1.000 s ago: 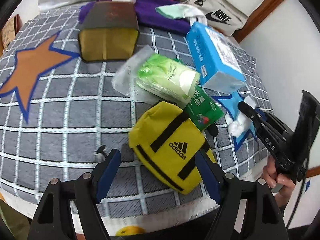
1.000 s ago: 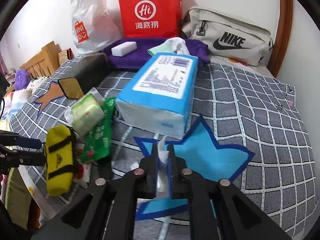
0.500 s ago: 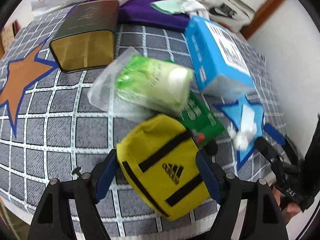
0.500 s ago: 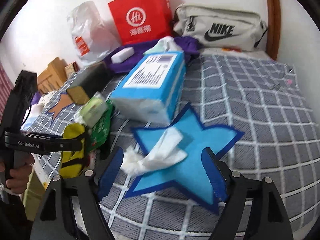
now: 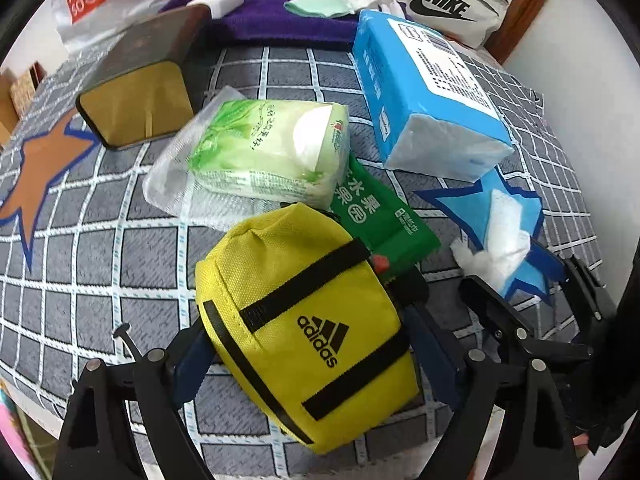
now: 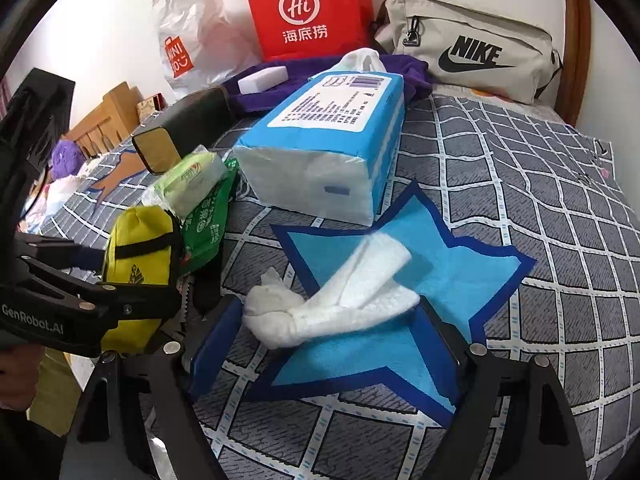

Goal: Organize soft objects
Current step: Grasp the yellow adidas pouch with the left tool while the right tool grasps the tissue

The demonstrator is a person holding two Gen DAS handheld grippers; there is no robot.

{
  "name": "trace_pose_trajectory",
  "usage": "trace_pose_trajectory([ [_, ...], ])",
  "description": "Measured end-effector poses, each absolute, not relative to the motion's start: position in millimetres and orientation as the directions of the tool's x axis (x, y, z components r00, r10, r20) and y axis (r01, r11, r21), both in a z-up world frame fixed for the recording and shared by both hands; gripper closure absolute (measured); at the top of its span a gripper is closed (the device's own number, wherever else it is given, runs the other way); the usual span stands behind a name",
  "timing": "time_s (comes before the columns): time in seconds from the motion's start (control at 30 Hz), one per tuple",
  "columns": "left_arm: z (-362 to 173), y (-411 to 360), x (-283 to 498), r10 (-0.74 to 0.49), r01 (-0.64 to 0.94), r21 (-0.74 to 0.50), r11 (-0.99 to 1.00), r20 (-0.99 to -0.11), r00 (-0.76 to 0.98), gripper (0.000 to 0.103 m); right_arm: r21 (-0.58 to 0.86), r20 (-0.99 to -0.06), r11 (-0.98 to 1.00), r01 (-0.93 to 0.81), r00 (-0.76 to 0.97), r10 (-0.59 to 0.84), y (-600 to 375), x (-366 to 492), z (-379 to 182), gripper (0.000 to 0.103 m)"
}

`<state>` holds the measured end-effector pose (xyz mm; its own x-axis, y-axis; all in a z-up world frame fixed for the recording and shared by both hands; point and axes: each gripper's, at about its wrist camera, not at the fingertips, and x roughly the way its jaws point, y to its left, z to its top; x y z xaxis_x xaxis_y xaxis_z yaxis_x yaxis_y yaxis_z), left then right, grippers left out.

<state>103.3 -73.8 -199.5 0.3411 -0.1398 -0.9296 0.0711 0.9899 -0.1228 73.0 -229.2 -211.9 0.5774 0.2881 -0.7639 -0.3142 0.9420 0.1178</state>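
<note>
Yellow pouch (image 5: pixel 308 324): sits between the left gripper's (image 5: pixel 308 354) blue pads, near the bed's (image 5: pixel 100 264) front edge; whether the pads touch its sides cannot be told.
Left view only: the pouch's adidas logo, the green tissue pack (image 5: pixel 268 152) on a clear bag behind it, and the orange star print (image 5: pixel 38 172).
Right view only: the red paper bag (image 6: pixel 306 8) and the wooden furniture beyond the far-left edge.
White tissue wad (image 6: pixel 332 300): lies loose on the blue star print (image 6: pixel 460 264), between the right gripper's (image 6: pixel 326 342) fingers.
Right gripper: fingers spread wide, touching nothing.
Left gripper: held low, reaching in from the front edge.
Blue tissue pack (image 6: pixel 332 148): lies behind the star.
</note>
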Motion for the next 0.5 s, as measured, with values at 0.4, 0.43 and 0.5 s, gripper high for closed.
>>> trace_pose_trajectory([
  [0.4,-191.8,-34.0,103.6,-0.159,0.072,-0.143,0.987,-0.915,0.370,0.030,0.042,-0.768,0.965,-0.259,0.609,0.196,-237.0,74.5,-208.2,0.069],
  [0.43,-191.1,-29.7,103.3,-0.163,0.067,-0.149,0.987,-0.912,0.376,0.031,0.056,-0.770,0.966,-0.251,0.605,0.202,-239.8,75.1,-207.7,0.072],
  [0.5,-189.5,-18.3,101.1,-0.171,0.057,-0.162,0.985,-0.906,0.388,0.037,0.086,-0.773,0.967,-0.240,0.596,0.217,-243.5,75.3,-207.0,0.074],
])
